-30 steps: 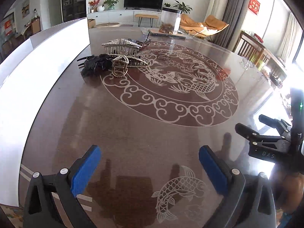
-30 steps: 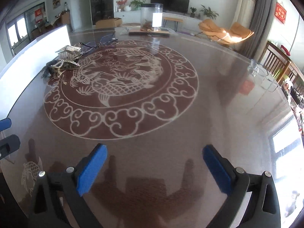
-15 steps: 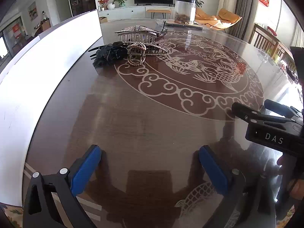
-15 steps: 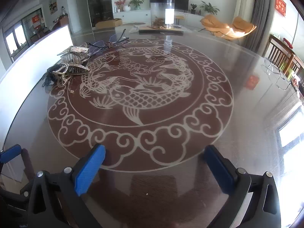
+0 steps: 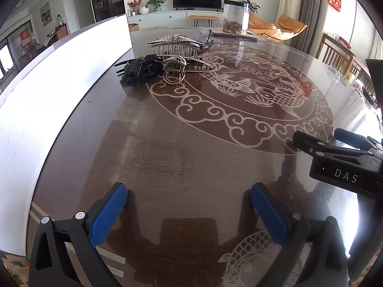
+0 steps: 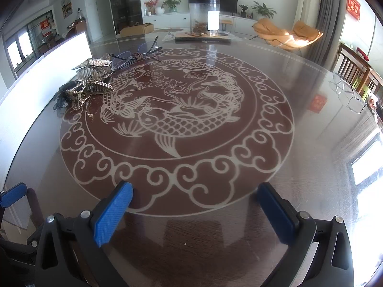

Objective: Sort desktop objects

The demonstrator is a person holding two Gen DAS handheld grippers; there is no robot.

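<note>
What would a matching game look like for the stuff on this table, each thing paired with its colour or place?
Things:
1. black clip
2. jar
3. dark glasses
4. clear glasses

Descriptions:
A. right edge of the table, near a wooden chair
B. far end, standing on a flat board
C. in the pile, nearest the white board at the left
D. just beyond the pile of clips, arms spread

Pairs: 1-C, 2-B, 3-D, 4-A
</note>
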